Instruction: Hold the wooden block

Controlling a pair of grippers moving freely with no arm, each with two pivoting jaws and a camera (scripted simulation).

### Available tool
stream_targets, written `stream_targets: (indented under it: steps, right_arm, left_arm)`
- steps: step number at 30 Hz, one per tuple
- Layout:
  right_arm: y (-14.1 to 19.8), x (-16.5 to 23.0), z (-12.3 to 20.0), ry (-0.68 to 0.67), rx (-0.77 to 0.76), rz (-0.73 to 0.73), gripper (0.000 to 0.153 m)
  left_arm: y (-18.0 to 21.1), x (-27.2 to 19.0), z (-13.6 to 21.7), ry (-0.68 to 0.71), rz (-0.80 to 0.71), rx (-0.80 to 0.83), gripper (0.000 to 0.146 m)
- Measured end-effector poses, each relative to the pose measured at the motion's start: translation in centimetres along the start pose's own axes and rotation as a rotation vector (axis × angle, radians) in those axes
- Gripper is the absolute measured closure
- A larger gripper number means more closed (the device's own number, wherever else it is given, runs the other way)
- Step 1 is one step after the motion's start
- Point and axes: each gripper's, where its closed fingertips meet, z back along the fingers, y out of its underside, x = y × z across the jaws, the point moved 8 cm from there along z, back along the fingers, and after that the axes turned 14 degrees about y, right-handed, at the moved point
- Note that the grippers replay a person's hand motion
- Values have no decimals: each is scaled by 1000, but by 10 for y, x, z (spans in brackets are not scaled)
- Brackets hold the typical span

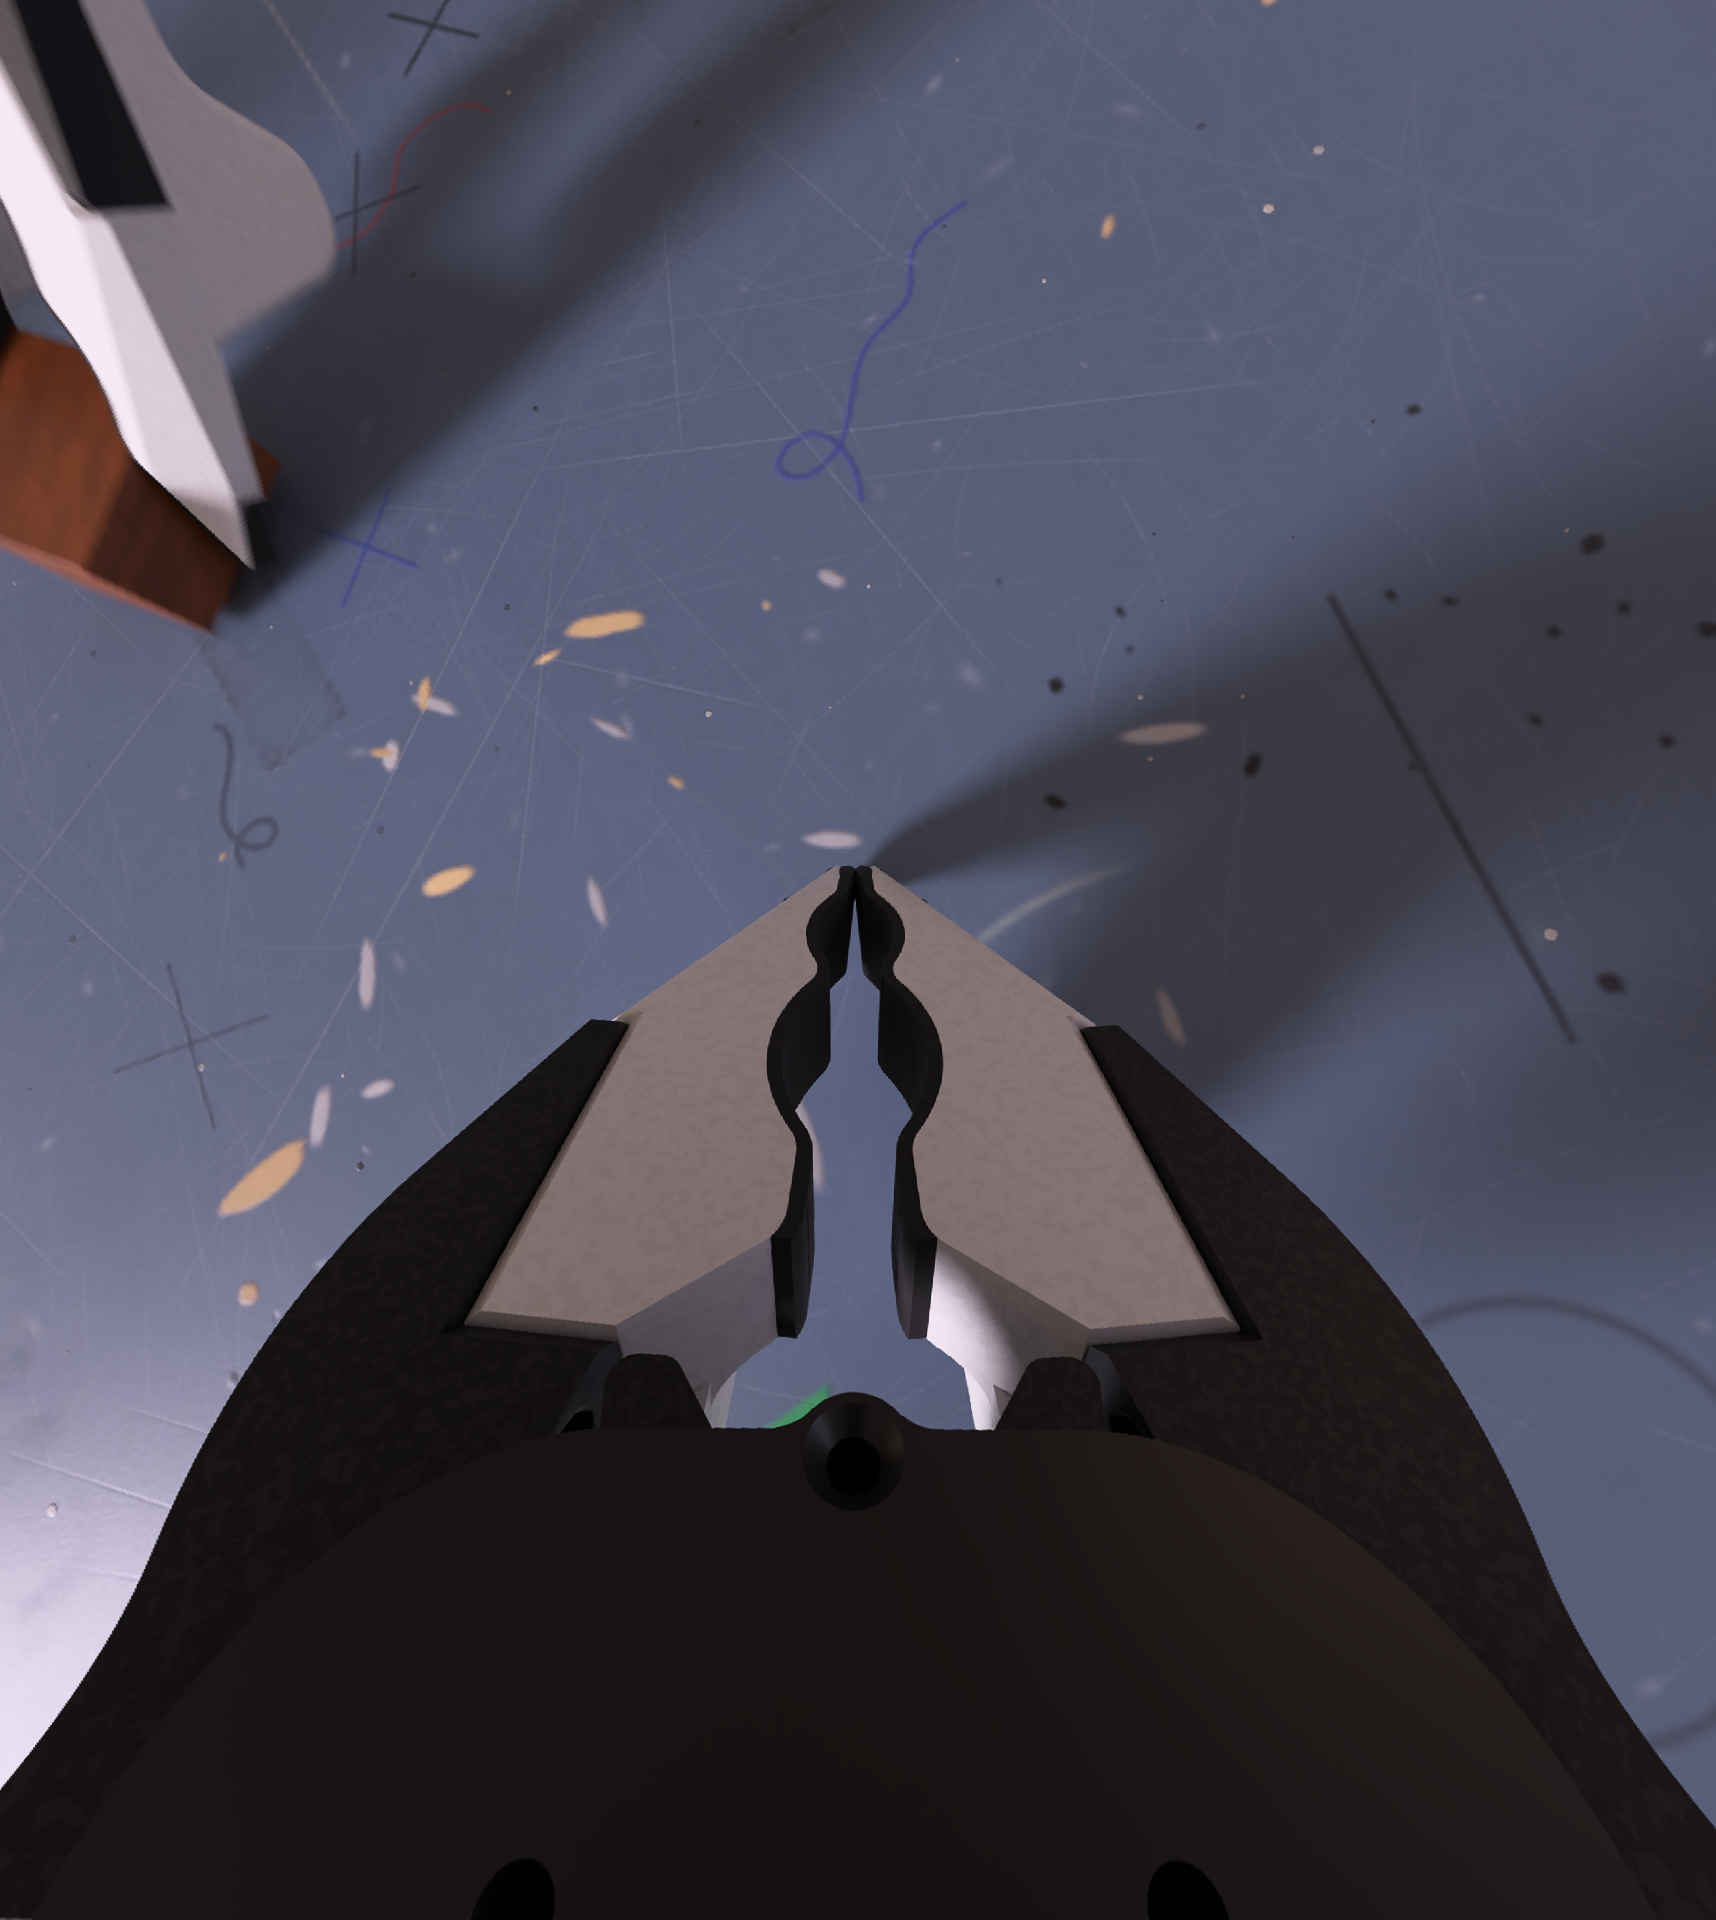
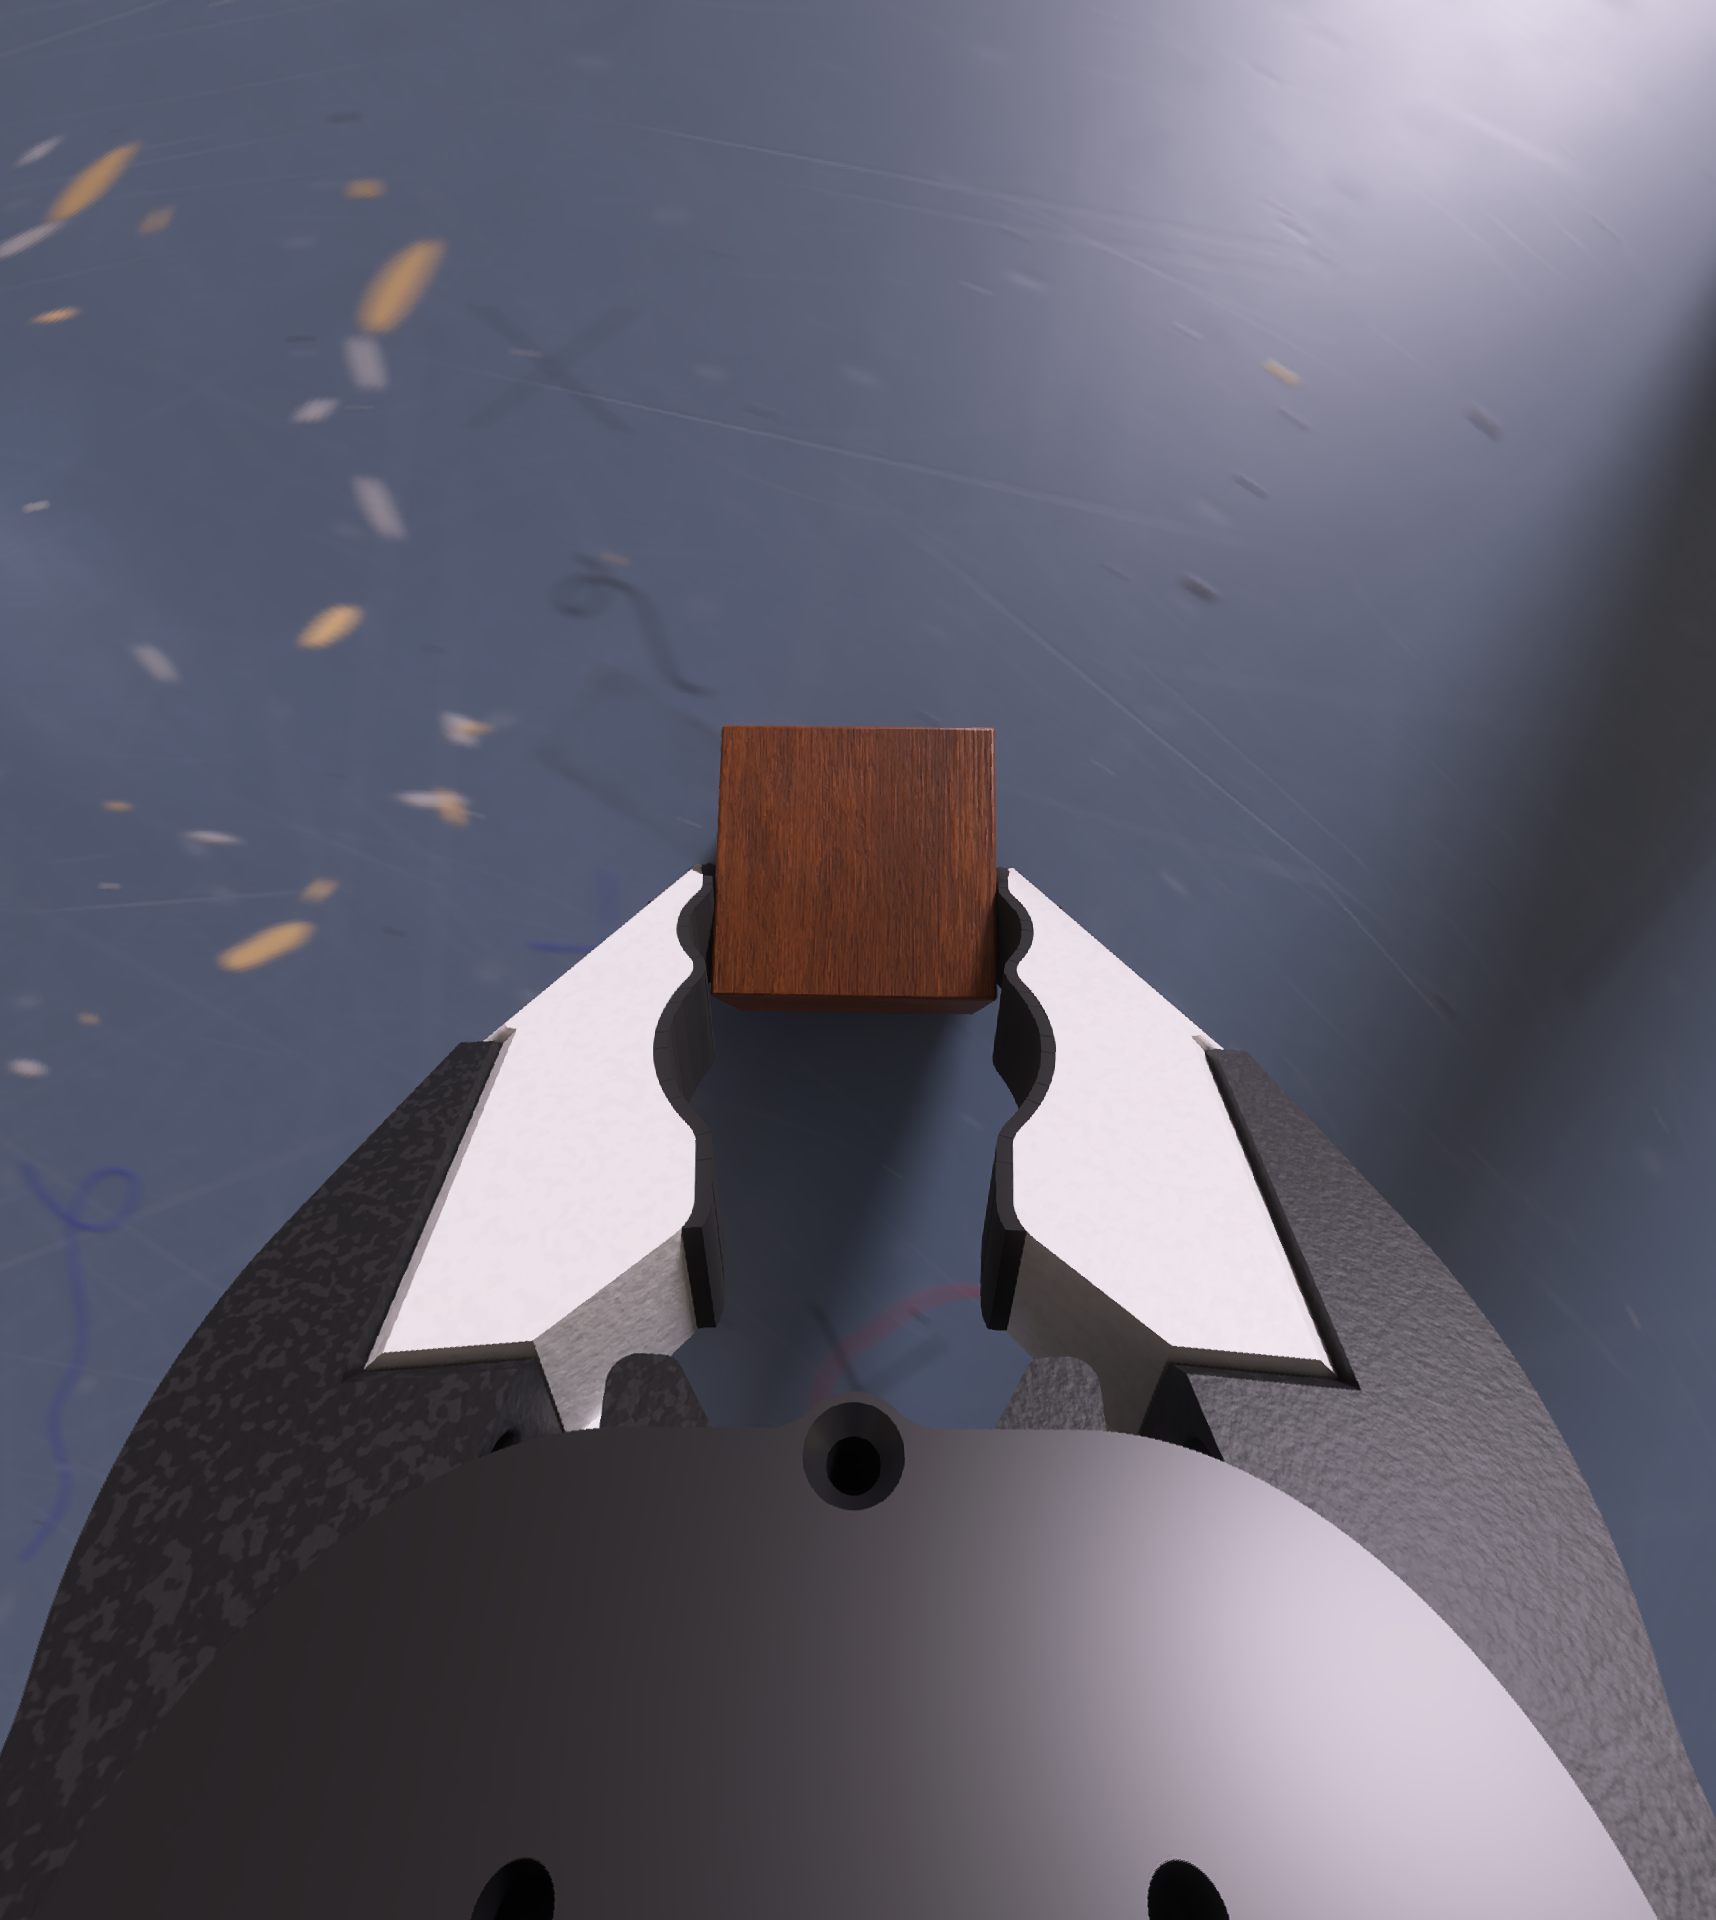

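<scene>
While the left wrist view looks down on a scratched blue-grey table [image 1: 1145,436], the wooden block [image 1: 75,488] sits at its far left edge, a reddish-brown cube pinched by the pale fingers of the right gripper [image 1: 106,447], which reaches in from the upper left corner. Whether the block touches the table there or hangs just above it cannot be told. Moving right across the same view, pen marks, crosses and pale flecks dot the surface, and the left gripper [image 1: 855,873] points forward over bare table with its fingertips pressed together and nothing between them; only a narrow slot of table shows farther back between its dark wavy pads [image 1: 794,1049]. It is well apart from the block. A dark shadow spreads to its right, near a thin drawn line and a faint circle. In the right wrist view, yellow and white flecks scatter over the left side of the table [image 2: 1249,520]; at centre the right gripper [image 2: 854,883] clamps the wooden block [image 2: 854,862] by its two side faces, the block's top face showing wood grain and its far half standing out past the fingertips. To the right the table brightens, then falls into a broad shadow.
</scene>
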Motion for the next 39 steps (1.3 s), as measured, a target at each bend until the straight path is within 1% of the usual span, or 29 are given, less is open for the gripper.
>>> stream_targets:
  steps: [1, 2, 4, 6, 7, 9, 11, 12, 13, 14, 16, 17, 18, 19, 21, 22, 23, 25, 27, 28, 29, 31, 32, 33, 34, 35, 37, 38, 39]
  right_arm:
    - [8, -16, 1, 8, 3, -55, 100]
    - [13, -18, 4, 15, 6, -59, 100]
    - [6, 14, 8, -33, 0, 28, 100]
    - [-12, 49, 3, -82, -25, 140, 100]
    - [-22, 53, -3, -83, -27, 156, 100]
    - [-34, 28, -18, -33, -17, 92, 100]
    - [-33, -10, -28, 22, 11, -19, 100]
    - [-30, -18, -28, 32, 15, -44, 100]
    - [-29, -13, -25, 29, 13, -35, 100]
    - [-30, 1, -22, 8, 10, -2, 100]
    - [-42, 39, -21, -33, -6, 105, 100]
    - [-48, 47, -24, -34, -14, 133, 100]
    - [-53, 42, -30, -28, -14, 103, 100]
    - [-54, 24, -35, 1, -8, 39, 100]
    - [-43, -13, -38, 72, 19, -74, 100]
    - [-35, -21, -34, 87, 25, -102, 100]
    - [-30, -16, -28, 85, 21, -99, 100]
    - [-30, 21, -19, 22, 7, -15, 100]
    - [-43, 58, -19, -34, -20, 114, 100]
    - [-48, 60, -23, -48, -33, 132, 100]
    - [-50, 48, -28, -43, -36, 93, 100]
    - [-40, 9, -31, 16, -13, -14, 100]
    - [-33, 1, -26, 15, 1, -20, 100]
    - [-28, 8, -21, -18, -5, 11, 100]
    - [-26, 27, -15, -81, -31, 70, 100]
    - [-27, 53, -11, -139, -59, 147, 100]
    - [-42, 94, -9, -186, -86, 302, 100]
    - [-49, 95, -14, -184, -89, 313, 100]
    - [-53, 83, -21, -174, -88, 261, 100]
  left_arm:
    - [0, 0, 0, -3, -4, 2, 146]
    - [0, 0, 0, -4, -3, 2, 146]
    - [0, 0, 0, -1, 6, -4, 146]
    - [0, 1, 0, 6, 14, -6, 146]
    - [0, 1, 0, 7, 13, -6, 146]
    - [-2, 1, -1, 12, 6, -4, 146]
    - [-2, 1, -2, 10, 3, 0, 146]
    - [-3, 1, -2, 7, 5, 1, 146]
    - [-2, 1, -2, 3, 6, 0, 146]
    - [-2, 1, -2, 1, 8, 0, 146]
    - [-1, 2, -1, 5, 17, -6, 146]
    - [-1, 3, -1, 9, 19, -8, 146]
    - [-1, 3, -1, 10, 17, -8, 146]
    - [-1, 3, -1, 8, 12, -6, 146]
    - [-1, 2, -1, 1, 4, -2, 146]
    - [-1, 2, -1, -3, 4, -1, 146]
    - [0, 2, 0, -6, 7, -2, 146]
    - [1, 3, 1, -10, 16, -6, 146]
    - [2, 4, 1, -7, 22, -8, 146]
    - [2, 5, 1, -9, 20, -7, 146]
    - [1, 5, 1, -12, 17, -4, 146]
    - [1, 4, 1, -20, 12, 2, 146]
    - [1, 4, 1, -23, 13, 4, 146]
    - [2, 4, 2, -26, 14, 6, 146]
    - [3, 4, 2, -29, 17, 5, 146]
    - [3, 5, 3, -28, 23, 3, 146]
    - [4, 6, 3, -18, 35, -3, 146]
    - [4, 7, 4, -16, 37, -4, 146]
    - [4, 7, 4, -15, 38, -5, 146]
